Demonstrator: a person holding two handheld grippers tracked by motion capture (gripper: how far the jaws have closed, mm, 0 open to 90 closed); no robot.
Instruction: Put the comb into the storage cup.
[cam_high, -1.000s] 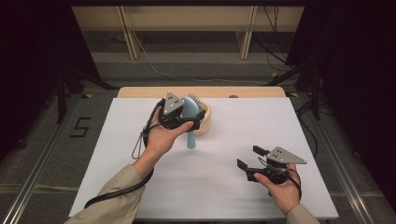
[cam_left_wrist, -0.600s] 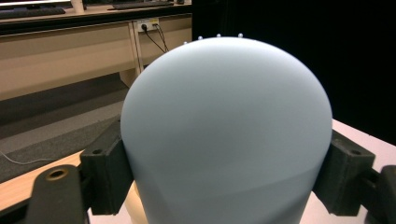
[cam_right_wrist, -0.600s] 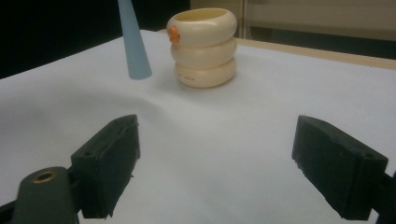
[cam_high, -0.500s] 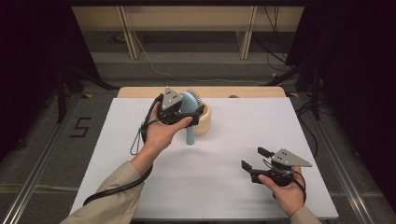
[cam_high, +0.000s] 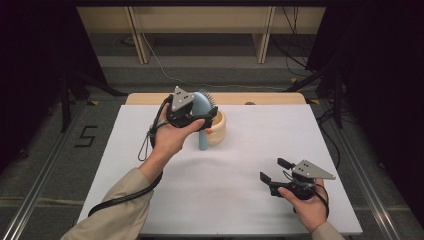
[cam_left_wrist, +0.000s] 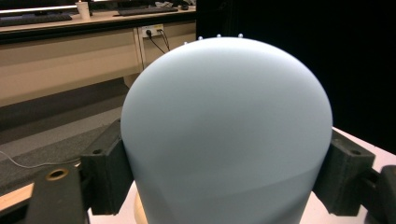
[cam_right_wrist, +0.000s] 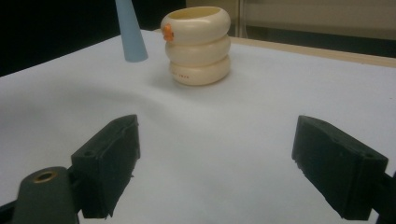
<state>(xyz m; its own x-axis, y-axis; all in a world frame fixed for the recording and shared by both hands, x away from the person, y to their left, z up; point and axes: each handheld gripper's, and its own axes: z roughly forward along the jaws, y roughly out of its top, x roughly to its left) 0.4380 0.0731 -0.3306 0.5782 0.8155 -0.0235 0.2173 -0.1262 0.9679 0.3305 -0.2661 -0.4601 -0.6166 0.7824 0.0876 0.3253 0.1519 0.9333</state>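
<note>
The left tongs (cam_high: 192, 114) grasp the pale blue hairbrush (cam_high: 202, 107) by its head; in the left gripper view both black jaws press against the sides of the smooth, matte, dome-shaped back of the head (cam_left_wrist: 224, 135), and small white bristle tips stand along its top edge. In the high view the brush hangs just beside the cream holder (cam_high: 217, 125), near the far edge of the desk (cam_high: 240, 200); its long axis runs close to upright, head uppermost, bristles facing away from the person; the handle (cam_right_wrist: 130, 32) tapers as a smooth cone, its flat end pointing down, just above the desk. The holder (cam_right_wrist: 198, 44) is a glossy cream tube of three stacked rounded rings, open at the top, with a small orange mark at its rim. The desk surface is flat, white and matte, with a wooden strip along the far edge. The right tongs (cam_high: 276, 170) rest near the right front of the desk; the jaws stand wide apart with nothing between them.
</note>
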